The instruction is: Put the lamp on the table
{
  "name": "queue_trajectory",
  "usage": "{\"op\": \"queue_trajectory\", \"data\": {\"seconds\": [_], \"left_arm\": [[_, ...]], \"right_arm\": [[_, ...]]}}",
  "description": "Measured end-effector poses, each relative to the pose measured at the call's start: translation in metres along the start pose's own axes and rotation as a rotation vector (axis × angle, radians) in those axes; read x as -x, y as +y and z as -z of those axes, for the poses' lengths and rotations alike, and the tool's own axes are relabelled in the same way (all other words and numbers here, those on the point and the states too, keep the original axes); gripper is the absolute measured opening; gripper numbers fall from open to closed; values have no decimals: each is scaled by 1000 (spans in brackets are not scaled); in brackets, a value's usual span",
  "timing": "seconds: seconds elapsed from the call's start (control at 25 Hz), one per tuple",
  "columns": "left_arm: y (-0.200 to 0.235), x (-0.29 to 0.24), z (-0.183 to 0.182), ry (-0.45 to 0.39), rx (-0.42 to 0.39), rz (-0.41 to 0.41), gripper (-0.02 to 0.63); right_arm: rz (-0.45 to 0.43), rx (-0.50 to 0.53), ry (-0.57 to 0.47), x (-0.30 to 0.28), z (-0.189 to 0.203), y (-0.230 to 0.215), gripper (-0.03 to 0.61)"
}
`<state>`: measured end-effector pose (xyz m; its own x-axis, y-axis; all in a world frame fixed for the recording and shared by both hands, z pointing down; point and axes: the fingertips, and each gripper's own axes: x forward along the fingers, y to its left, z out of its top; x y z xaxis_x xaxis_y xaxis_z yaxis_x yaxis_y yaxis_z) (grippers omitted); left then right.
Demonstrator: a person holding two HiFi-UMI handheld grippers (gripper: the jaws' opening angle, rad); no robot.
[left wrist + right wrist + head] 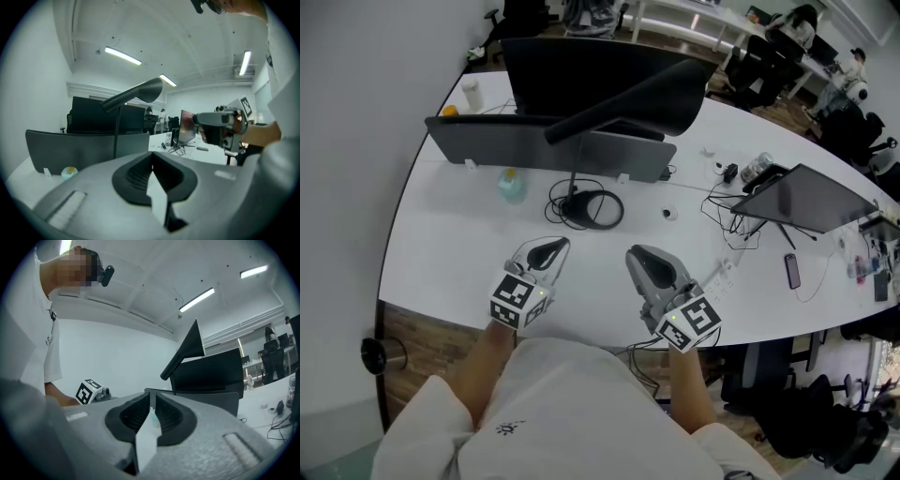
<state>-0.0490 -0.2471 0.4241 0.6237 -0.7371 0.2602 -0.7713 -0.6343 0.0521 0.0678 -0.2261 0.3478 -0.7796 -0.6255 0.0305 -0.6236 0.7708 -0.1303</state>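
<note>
The white surface [459, 244] spans the head view, and the lamp [623, 94] already stands upright on it, its base and coiled cable well behind the hands and in front of the grey divider [534, 150]. By that, the placing looks done and little seems left except drawing back. The left gripper [549, 249] has its fingers clenched on nothing. The right gripper [643, 257] has its fingers slightly parted and is empty. Both hover near the front edge, well apart from the lamp.

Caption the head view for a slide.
Desk lamp stands on the white table; left gripper and right gripper, both empty, near its front edge.
</note>
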Motion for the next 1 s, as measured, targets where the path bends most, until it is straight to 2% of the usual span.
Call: {"op": "queue_trajectory", "data": {"seconds": [0.16, 1.0], "left_arm": [[-3, 4, 4, 0, 13, -10, -6], [-8, -4, 9, 4, 20, -12, -6]], "right_arm": [[31, -6, 6, 5, 3, -6, 5], [45, -3, 24, 14, 10, -9, 0]]}}
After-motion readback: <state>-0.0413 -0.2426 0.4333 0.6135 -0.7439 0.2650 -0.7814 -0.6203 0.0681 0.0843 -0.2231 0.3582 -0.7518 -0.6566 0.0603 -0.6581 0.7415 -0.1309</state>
